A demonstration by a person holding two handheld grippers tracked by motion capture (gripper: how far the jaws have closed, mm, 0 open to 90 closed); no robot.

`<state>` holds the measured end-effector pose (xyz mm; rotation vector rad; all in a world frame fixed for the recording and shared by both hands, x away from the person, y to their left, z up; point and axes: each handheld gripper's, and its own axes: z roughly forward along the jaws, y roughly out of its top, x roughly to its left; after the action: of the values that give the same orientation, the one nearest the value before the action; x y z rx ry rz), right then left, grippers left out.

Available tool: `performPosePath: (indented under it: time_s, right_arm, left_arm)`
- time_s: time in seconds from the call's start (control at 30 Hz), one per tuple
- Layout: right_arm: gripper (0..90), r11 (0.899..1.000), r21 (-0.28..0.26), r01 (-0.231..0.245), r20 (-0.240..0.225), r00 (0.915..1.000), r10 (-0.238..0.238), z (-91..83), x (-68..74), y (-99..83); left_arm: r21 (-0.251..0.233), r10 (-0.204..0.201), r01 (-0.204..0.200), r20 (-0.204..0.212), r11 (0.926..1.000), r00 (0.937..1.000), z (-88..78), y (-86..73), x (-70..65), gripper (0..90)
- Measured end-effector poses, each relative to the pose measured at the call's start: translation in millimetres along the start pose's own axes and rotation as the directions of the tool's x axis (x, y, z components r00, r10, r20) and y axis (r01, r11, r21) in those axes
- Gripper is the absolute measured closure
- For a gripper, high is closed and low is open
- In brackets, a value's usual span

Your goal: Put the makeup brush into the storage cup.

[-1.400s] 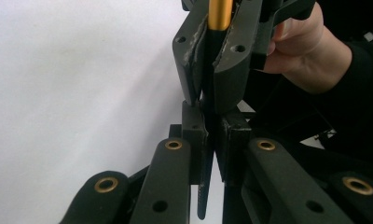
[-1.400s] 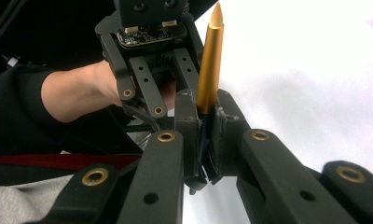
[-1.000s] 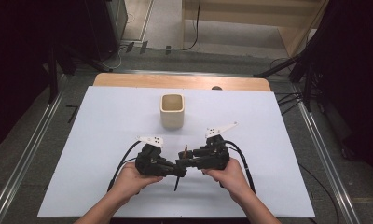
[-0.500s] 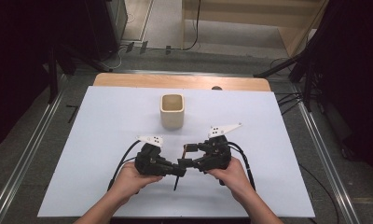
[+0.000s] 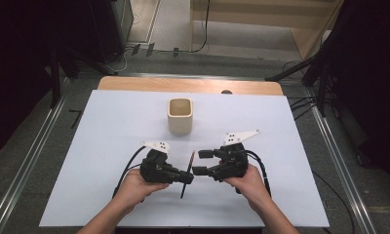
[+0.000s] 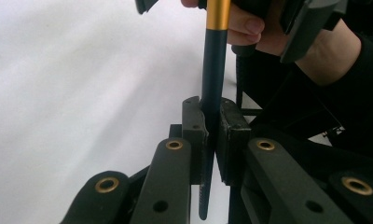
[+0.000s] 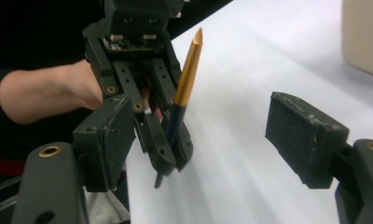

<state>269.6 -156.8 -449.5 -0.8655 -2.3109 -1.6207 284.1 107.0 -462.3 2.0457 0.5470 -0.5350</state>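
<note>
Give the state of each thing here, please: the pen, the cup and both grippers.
Pen: clamped in the left gripper, off the table, gold end up.
Cup: upright, open, apart from both grippers.
Left gripper: shut on the pen.
Right gripper: jaws have just been opening, nothing between them.

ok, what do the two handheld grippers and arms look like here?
Both the left gripper and the right gripper are matte black, with linkage arms, brass-coloured pivot bushings and blocky dark pads. Each carries a pale three-cornered plate with small dark dots, and trails a black cable. The forearms look bare in the high view.
</note>
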Motion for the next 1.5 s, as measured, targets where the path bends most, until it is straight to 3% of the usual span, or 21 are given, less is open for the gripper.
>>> performPosePath:
  time_s: [0.23, 0.4, 0.67, 1.07, 1.5]
  right_arm:
    - [24.7, 0.998, 0.008, 0.064, 0.08, 0.9947, -0.065, -9.3, 2.1, -3.2]
    - [24.7, 0.994, 0.017, 0.108, 0.158, 0.9813, -0.109, -16.0, 3.3, -4.9]
    - [24.7, 0.991, 0.034, 0.132, 0.23, 0.9636, -0.136, -25.4, 2.8, -9.8]
    - [24.7, 0.992, 0.03, 0.122, 0.294, 0.9476, -0.126, -44.8, 0.8, -21.4]
    - [24.6, 0.995, 0.013, 0.1, 0.361, 0.9274, -0.098, -72.8, -4.3, -43.4]
  left_arm:
    - [0.0, 0.005, -0.005, -0.008, 1.0, 1.0, -2.1, 0.8, -0.1, 84.5]
    - [-0.003, 0.004, -0.004, -0.013, 1.0, 0.9999, -3.2, 0.9, -0.1, 84.5]
    - [-0.006, 0.008, -0.009, -0.021, 0.9999, 0.9998, -5.1, 1.3, -0.2, 84.6]
    - [-0.038, 0.006, -0.007, -0.027, 0.9993, 0.9996, -8.4, 2.5, -1.2, 84.5]
    - [-0.037, 0.014, -0.015, -0.044, 0.9992, 0.9989, -8.6, 2.9, -1.0, 84.5]
